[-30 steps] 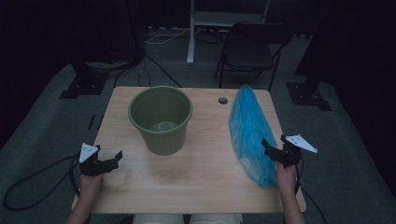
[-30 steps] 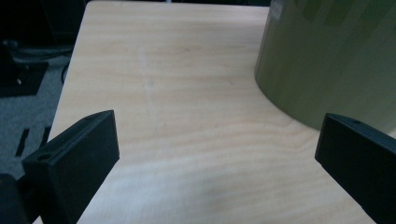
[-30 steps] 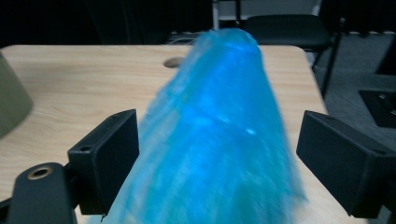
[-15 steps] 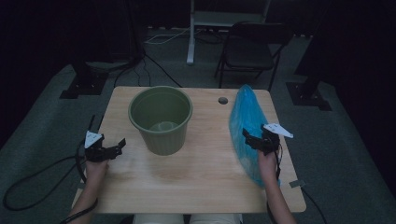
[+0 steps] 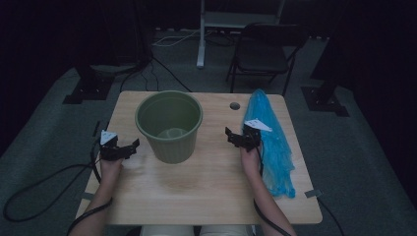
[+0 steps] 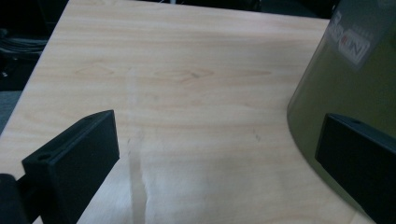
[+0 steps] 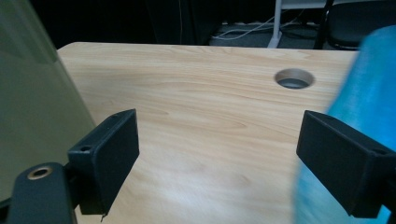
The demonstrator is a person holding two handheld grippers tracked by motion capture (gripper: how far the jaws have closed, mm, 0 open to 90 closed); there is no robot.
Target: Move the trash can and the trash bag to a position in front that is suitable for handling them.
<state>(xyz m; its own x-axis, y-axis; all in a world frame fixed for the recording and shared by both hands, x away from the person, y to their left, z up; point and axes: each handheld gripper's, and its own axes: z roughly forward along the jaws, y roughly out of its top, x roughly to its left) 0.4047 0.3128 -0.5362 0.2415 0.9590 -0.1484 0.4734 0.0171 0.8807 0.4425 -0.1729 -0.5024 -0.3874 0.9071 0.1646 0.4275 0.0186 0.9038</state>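
— Starting at the right gripper [image 5: 232,135]: its jaws stand wide apart with nothing between them, hovering over bare wood just beside the blue plastic bag [image 5: 272,142]. In the right gripper view one jaw sits against the bag's near edge [image 7: 369,98].

— And the left gripper [image 5: 129,147]?

— Jaws apart as well, empty, low over the table [image 5: 196,191] at its left side, with the green bin [image 5: 169,125] just beside it; in the left gripper view one jaw overlaps the bin's wall [image 6: 355,88].

— So what's the job, as you judge it?

— Probably lining the bin with the bag. The bag lies lengthwise along the table's right edge, well apart from the bin. I'd turn the right gripper toward the bag, pinch a single layer near one end, and lift slowly so the film doesn't bunch. The left could steady the bin's rim.

— Any writing?

— A pale sticker on the bin's wall [image 6: 349,43]; its letters are too blurred to read.
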